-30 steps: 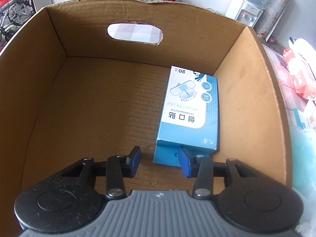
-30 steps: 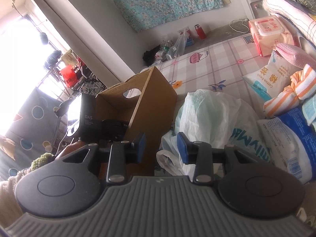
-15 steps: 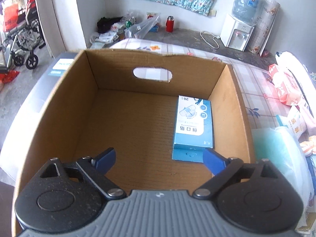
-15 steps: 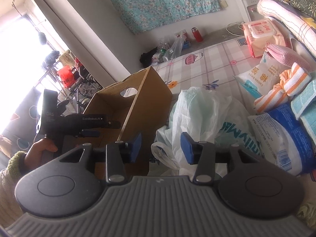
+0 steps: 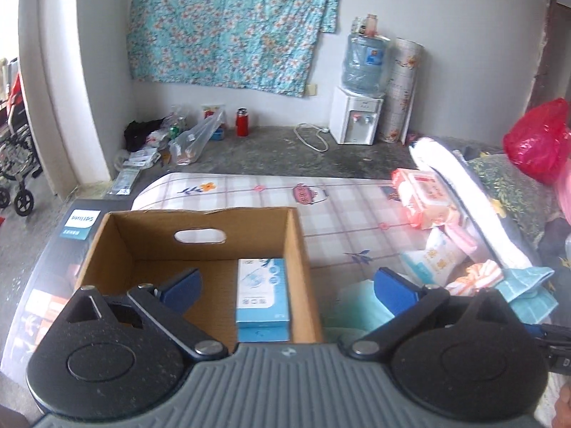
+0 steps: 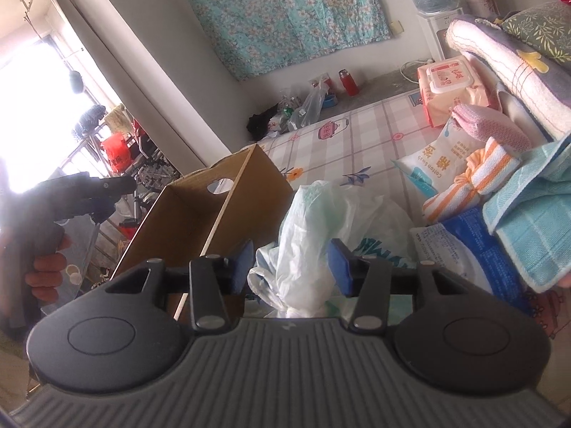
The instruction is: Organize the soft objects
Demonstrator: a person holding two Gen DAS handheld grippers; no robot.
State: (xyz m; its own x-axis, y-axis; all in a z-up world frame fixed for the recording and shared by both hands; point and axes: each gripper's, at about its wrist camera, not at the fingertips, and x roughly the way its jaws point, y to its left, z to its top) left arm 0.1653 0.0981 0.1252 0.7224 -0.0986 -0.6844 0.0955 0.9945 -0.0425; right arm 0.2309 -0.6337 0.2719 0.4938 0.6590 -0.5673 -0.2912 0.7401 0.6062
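The left gripper [image 5: 287, 290] is held above the near edge of the cardboard box [image 5: 299, 271], its jaws spread wide with nothing between them. A blue packet of plasters [image 5: 262, 299] is seen lying flat on the box floor against the right wall. The right gripper [image 6: 291, 267] is held partly open and empty over a crumpled white plastic bag [image 6: 314, 228], which lies just beside the box. Further right, a bag of cotton swabs [image 6: 439, 164], a striped orange cloth [image 6: 474, 178] and a light blue towel [image 6: 535, 221] are piled together on the checked tablecloth [image 6: 374, 142].
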